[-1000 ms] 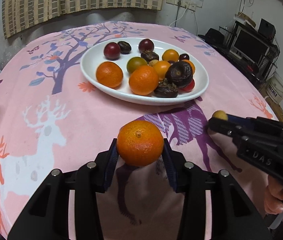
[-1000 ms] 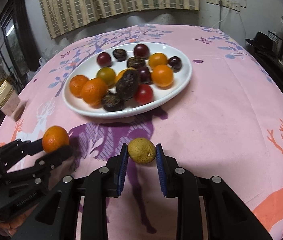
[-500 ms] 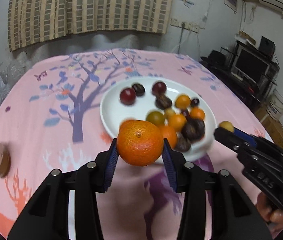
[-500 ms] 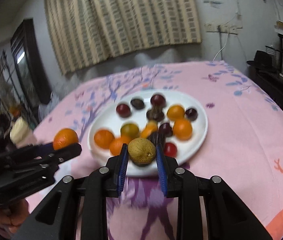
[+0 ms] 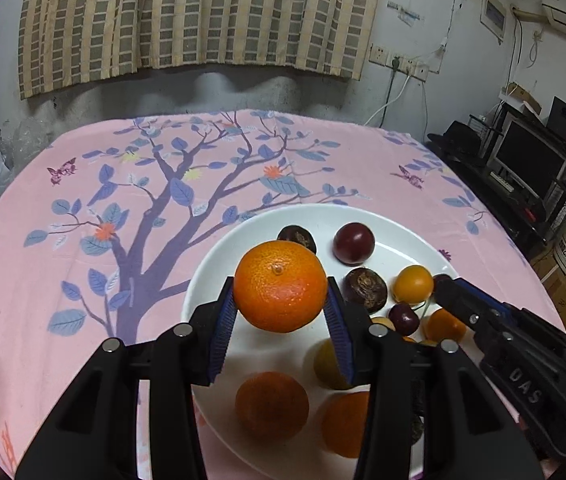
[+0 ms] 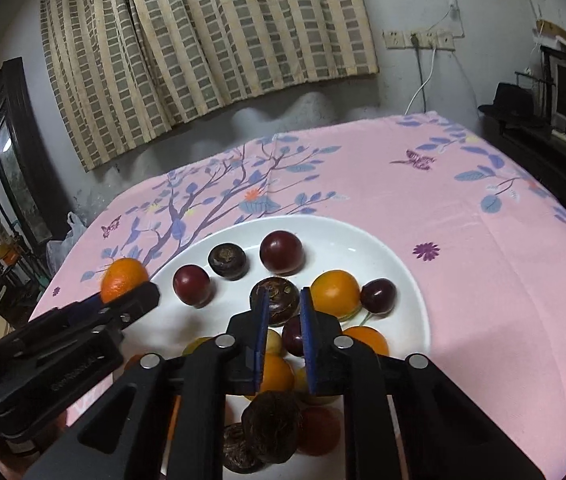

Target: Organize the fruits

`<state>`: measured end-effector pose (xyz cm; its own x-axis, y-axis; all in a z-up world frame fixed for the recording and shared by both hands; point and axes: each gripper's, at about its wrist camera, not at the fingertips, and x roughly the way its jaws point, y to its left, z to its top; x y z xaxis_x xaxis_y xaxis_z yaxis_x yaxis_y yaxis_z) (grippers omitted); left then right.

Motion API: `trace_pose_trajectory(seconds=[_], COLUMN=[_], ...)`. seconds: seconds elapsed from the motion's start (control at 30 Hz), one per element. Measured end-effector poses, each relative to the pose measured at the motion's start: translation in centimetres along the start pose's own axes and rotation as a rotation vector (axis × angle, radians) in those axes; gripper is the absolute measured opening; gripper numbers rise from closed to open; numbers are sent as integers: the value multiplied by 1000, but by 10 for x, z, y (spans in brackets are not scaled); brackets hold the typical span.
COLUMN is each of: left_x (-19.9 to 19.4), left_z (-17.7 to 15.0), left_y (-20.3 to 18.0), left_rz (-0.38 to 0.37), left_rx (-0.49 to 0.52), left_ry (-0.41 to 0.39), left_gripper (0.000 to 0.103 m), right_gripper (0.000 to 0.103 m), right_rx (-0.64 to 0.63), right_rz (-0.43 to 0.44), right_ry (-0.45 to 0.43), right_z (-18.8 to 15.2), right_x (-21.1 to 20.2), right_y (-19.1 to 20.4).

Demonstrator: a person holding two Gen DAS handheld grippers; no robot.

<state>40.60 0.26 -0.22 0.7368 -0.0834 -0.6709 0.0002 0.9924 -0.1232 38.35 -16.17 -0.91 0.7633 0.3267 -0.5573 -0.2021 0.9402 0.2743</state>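
My left claw [image 5: 281, 308] grips an orange [image 5: 279, 285] above the plate [image 5: 203, 280]; right claw [image 6: 281, 334] narrow, empty. Next: lower, release gently.

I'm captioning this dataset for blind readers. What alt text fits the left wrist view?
The left gripper holds an orange above a white plate of mixed fruit on a pink tree-print tablecloth. The right gripper reaches in from the right.
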Motion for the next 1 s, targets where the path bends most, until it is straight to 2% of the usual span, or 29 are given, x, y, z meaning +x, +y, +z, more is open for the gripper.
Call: trace_pose_trajectory(seconds=[0.07,0.1,0.17,0.2,0.23,0.4,0.47,0.57,0.67,0.83,0.9,1.0], left_x=[5,4,-4,-16,-23,-66,-86,-103,-114,-125,-129,-139], left_z=[-1,-1,-1,-1,0,3,-5,-18,-44,-95,-110,-125], left_y=[1,0,0,-1,-4,-16,-17,-15,-9,5,6,2], left_rz=[-4,-4,-1,-6,-5,40,55,69,86,98,111,137], left_rx=[-2,-4,-25,-32,-22,53,63,75,87,70,92,136], left_ry=[32,40,19,-37,-58,-118,-142,-134,-89,-49,-39,-50], left_gripper=[44,67,99,98,98,98,98,98,98,98,98,98], right_gripper=[19,20,33,37,40,46,57,65,74,79,84,84], right_rx=[14,26,41,42,41,-16,-45,-97,-144,-184,-176,-187], right_rz=[29,40,59,56,46,-8,-29,-79,-95,-121,-101,-94], right_ry=[7,-3,-23,-35,-48,-62,-74,-96,-83,14,55,96], right_z=[3,4,8,10,10,0,-6,-16,-32,-70,-83,-98], right_x=[-4,-8,-17,-24,-29,-51,-62,-81,-94,-101,-102,-104], right_y=[-4,-6,-7,-8,-8,-2,1,4,6,7,7,8])
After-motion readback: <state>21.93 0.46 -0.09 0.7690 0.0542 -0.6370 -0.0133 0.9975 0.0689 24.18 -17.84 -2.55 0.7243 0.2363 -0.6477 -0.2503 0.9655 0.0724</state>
